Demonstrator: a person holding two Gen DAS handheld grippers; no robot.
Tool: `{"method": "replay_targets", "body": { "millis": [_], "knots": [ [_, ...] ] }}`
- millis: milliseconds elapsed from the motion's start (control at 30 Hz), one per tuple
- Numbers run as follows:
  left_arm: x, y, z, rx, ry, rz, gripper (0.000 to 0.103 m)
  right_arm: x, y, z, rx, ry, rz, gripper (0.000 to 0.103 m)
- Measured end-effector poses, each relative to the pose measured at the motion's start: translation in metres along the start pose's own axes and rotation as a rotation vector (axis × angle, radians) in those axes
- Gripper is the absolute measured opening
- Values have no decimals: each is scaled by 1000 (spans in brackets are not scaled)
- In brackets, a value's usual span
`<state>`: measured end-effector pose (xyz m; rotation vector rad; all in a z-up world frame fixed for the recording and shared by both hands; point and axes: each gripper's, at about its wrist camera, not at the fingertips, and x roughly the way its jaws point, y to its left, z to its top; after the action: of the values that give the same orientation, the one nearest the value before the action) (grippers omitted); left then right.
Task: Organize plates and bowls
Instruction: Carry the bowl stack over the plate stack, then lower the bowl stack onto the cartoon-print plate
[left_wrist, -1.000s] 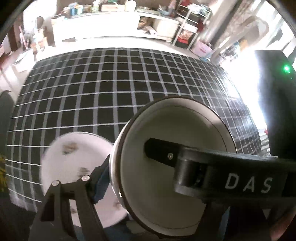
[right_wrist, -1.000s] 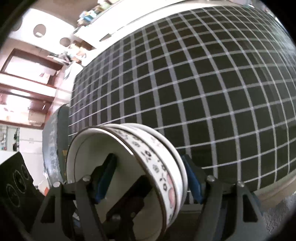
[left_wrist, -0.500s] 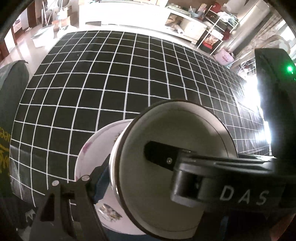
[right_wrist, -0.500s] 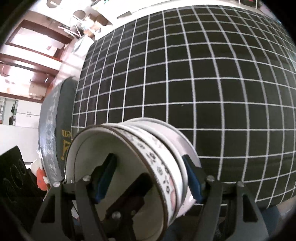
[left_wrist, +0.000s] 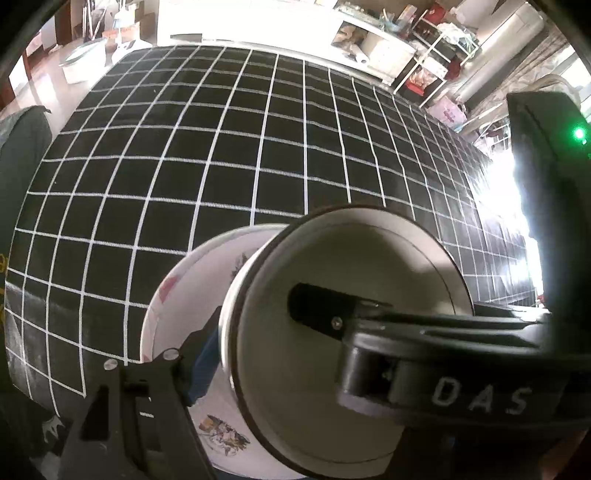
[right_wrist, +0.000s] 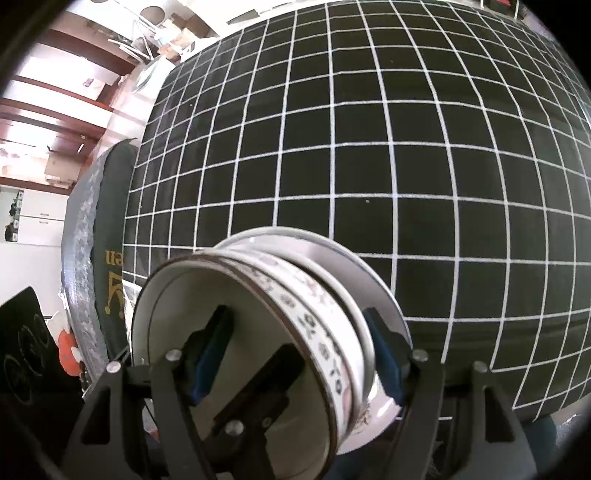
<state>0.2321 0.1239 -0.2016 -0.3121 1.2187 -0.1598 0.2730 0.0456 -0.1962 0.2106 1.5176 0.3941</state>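
A white bowl (left_wrist: 351, 332) with a brown rim and a floral band (right_wrist: 314, 321) hangs low over the table, gripped from both sides. My left gripper (left_wrist: 295, 343) is shut on its left wall, blue pad (left_wrist: 201, 365) outside; its other finger is hidden. My right gripper (right_wrist: 297, 339) is shut on the opposite wall, one pad (right_wrist: 210, 343) inside and the other outside. A second white rim shows just behind the floral band. Under the bowl lies a white plate (left_wrist: 166, 306) with coloured prints, whose rim (right_wrist: 332, 266) shows behind the bowl. Whether bowl and plate touch I cannot tell.
A black tablecloth with a white grid (left_wrist: 258, 147) covers the table, whose near edge is close below the plate. A dark cushion with gold lettering (right_wrist: 99, 258) stands at the table's left. The right gripper's black body with a green light (left_wrist: 546, 184) fills the right of the left wrist view.
Both grippers came down with the bowl and carried it across to the plate. The plate, first off to the left, now sits under the bowl.
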Motion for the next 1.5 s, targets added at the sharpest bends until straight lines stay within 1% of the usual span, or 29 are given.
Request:
{"method": "replay_targets", "body": {
  "millis": [133, 233, 467, 633, 800, 867, 1000, 1033, 1167, 1267, 1400, 1500],
  "knots": [
    [-5, 1, 0, 23, -22, 15, 70, 0, -1, 1, -8, -9, -4, 74],
    [-8, -5, 1, 44, -32, 37, 70, 0, -5, 2, 0, -13, 13, 74],
    [-10, -9, 3, 56, -29, 41, 70, 0, -13, 1, 17, 5, 39, 75],
    [-10, -11, 6, 54, -20, 34, 70, -1, -21, 0, 40, 23, 86, 76],
    [-13, -11, 6, 50, -27, 32, 70, -6, -25, -3, 40, 10, 129, 80],
    [-16, -8, 6, 43, -34, 43, 70, -11, -23, -4, 32, -9, 140, 86],
    [-24, -4, 6, 30, -47, 50, 70, -25, -19, -5, 12, -52, 130, 93],
    [-28, -3, 5, 30, -53, 57, 70, -28, -20, -5, 12, -57, 129, 95],
    [-44, -2, 2, 16, -81, 81, 70, -39, -23, -12, 20, -90, 126, 96],
    [-63, -6, -1, 23, -119, 86, 70, -54, -26, -17, 31, -146, 125, 96],
    [-89, -17, -6, 47, -182, 113, 70, -75, -27, -29, 25, -190, 127, 96],
    [-115, -36, -18, 100, -268, 137, 70, -96, -27, -41, 12, -246, 124, 96]
  ]
}}
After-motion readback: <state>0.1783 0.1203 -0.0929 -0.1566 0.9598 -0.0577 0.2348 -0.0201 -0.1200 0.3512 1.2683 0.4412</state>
